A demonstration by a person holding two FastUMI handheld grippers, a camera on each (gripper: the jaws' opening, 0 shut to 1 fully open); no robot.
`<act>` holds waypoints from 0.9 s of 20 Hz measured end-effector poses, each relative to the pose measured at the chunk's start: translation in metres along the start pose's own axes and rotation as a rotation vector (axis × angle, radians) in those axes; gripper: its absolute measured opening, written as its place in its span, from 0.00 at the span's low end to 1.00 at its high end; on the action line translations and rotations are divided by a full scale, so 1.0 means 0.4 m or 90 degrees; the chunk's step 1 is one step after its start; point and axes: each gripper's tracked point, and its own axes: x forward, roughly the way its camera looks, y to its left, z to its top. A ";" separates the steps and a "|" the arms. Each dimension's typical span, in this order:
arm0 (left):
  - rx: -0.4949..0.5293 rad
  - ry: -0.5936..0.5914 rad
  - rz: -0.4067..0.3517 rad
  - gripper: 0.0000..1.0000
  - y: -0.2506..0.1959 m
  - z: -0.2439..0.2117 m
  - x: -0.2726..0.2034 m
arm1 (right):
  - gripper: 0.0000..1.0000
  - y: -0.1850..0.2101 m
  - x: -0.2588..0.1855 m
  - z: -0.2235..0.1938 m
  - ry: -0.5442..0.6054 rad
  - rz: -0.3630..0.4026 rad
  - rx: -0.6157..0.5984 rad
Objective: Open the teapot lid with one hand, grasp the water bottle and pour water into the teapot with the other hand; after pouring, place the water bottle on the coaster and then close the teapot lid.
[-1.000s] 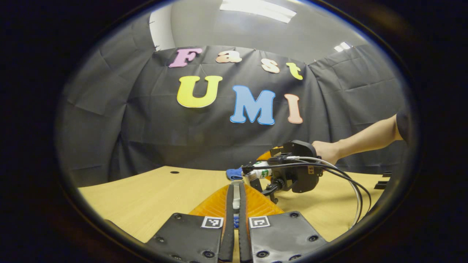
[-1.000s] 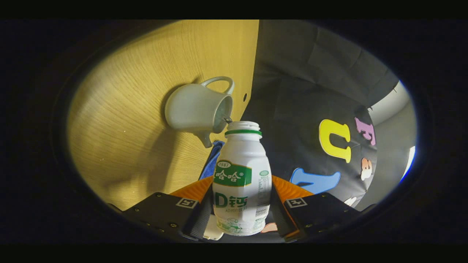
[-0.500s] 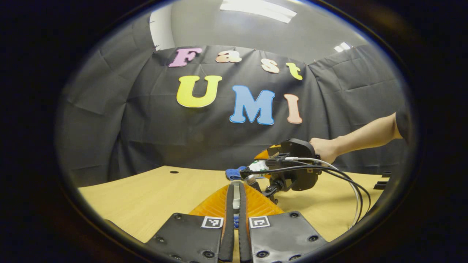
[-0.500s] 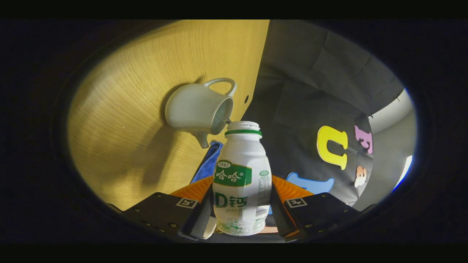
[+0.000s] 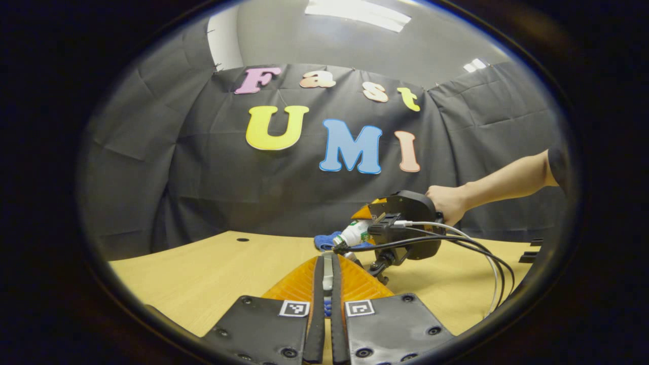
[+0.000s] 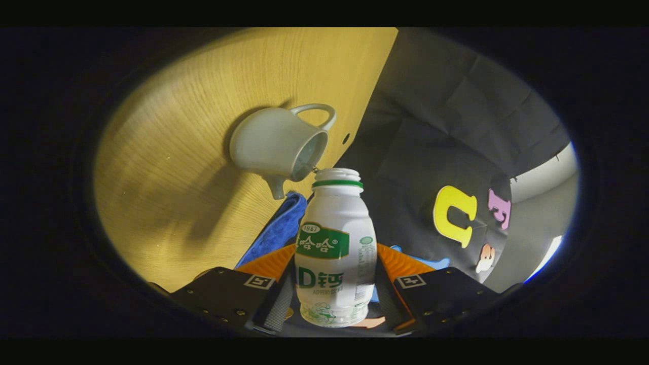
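My right gripper (image 6: 334,296) pinches the water bottle (image 6: 335,243), tipped with its mouth at the open teapot (image 6: 276,144) on the table (image 6: 167,167) (blue cloth (image 6: 276,228) just beside). My left gripper (image 5: 328,284) fingers clamp something thin, presumably the lid.

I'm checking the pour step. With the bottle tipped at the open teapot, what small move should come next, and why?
Probably hold the tilt and keep the mouth over the opening. In the right gripper view the right hand-held gripper clamps the water bottle, whose mouth sits at the rim of the open teapot. Whether water is flowing cannot be told. The blue cloth lies just beside.
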 end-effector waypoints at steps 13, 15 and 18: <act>0.000 -0.001 -0.002 0.15 0.000 -0.001 -0.002 | 0.72 -0.040 0.009 -0.013 0.004 -0.008 -0.057; 0.000 -0.001 -0.003 0.16 -0.001 -0.002 -0.002 | 0.72 -0.042 0.010 -0.016 0.003 -0.009 -0.058; 0.000 0.001 -0.003 0.16 -0.003 -0.002 -0.002 | 0.72 -0.032 0.010 -0.014 0.005 -0.004 -0.054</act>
